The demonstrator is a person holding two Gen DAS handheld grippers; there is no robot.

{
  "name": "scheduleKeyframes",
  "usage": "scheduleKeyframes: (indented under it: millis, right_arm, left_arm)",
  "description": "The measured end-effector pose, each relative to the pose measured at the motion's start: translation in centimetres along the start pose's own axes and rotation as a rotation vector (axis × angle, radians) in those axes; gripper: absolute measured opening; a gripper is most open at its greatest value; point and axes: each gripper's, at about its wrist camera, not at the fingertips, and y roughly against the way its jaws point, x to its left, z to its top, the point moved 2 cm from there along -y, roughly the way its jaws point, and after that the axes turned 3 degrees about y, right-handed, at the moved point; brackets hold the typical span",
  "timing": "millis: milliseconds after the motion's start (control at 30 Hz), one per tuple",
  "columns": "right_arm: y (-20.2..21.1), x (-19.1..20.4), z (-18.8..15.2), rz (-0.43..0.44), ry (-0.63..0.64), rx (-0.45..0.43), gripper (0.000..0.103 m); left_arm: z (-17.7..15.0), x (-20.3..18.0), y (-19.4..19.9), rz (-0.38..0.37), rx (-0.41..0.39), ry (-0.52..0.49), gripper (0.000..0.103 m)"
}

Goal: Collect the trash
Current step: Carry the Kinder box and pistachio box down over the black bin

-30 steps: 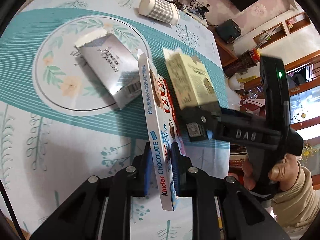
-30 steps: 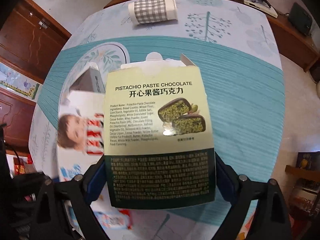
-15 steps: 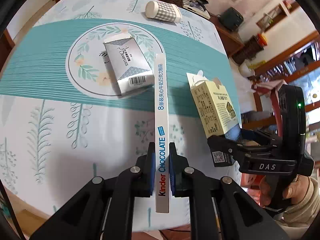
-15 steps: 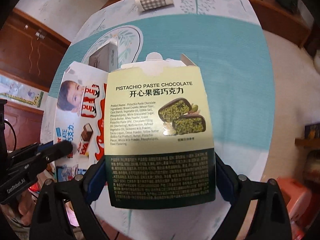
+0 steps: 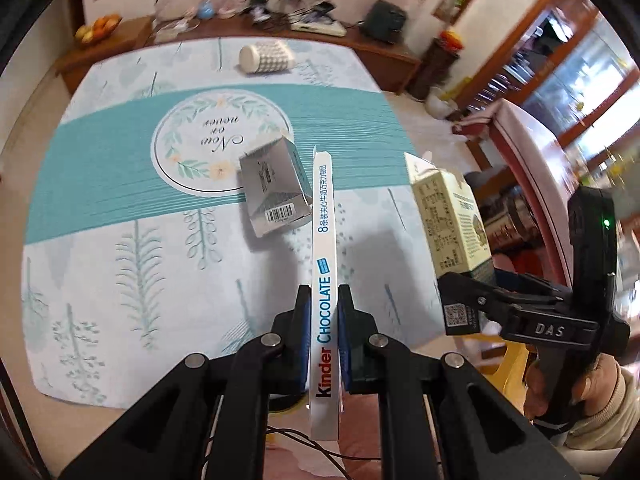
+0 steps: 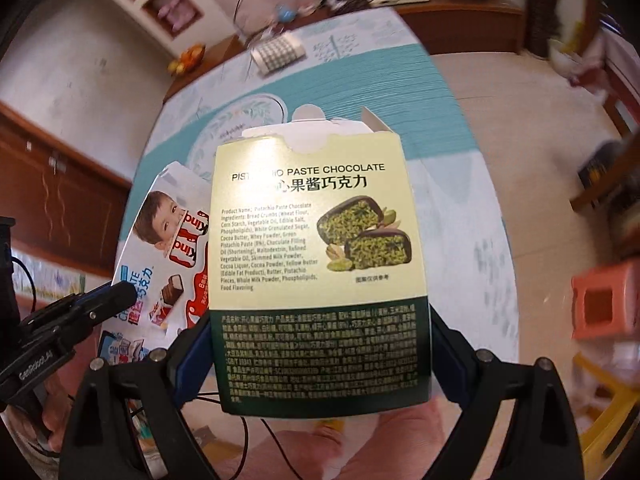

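My left gripper (image 5: 323,316) is shut on a flat white Kinder chocolate box (image 5: 325,240), held on edge above the table's near side; the box also shows in the right wrist view (image 6: 160,264). My right gripper (image 6: 320,344) is shut on a yellow-green pistachio chocolate box (image 6: 316,264), held up off the table's right side; it also shows in the left wrist view (image 5: 448,224). A silver box (image 5: 276,188) lies on the tablecloth beside the round flower print. A checked paper cup (image 5: 266,58) lies on its side at the far end.
The table (image 5: 120,280) has a teal and white leaf-print cloth. A cluttered wooden sideboard (image 5: 304,24) stands behind it. A pink plastic stool (image 6: 600,300) and a yellow stool stand on the floor to the right. A cable hangs below the grippers.
Both grippers have pulled back and up from the table with their boxes still held. The table looks farther away and more of the room shows.
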Motion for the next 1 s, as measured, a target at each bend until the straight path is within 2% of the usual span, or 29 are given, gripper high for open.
scheduleKeyframes:
  millis: [133,300,567,833,1000]
  right_arm:
    - [2.1,2.2,-4.3,-0.006,-0.045,-0.058,0.093]
    - [4.0,4.0,-9.6,-0.011,-0.100,-0.070,0.093]
    - [6.3,6.0,-13.0,-0.032,-0.078,-0.081,0.092]
    - [6.5,6.5,-15.1,0.016,-0.046,-0.031,0.092]
    - [5.7,5.6,-17.5,0.068,-0.045,0.032,0.092]
  left_arm:
    - [-2.4,0.9,3.7,-0.022,-0.034,-0.062,0.010]
    - [-5.7,2.0,6.4,-0.049,-0.029,-0.091,0.010]
    - [-8.4,3.4,8.1,-0.099,-0.056,-0.029,0.010]
    - [-10.7,4.7,9.0,-0.068,-0.075,0.065,0.010]
    - [-13.4,3.8,9.3,-0.042,-0.064,0.079,0.010]
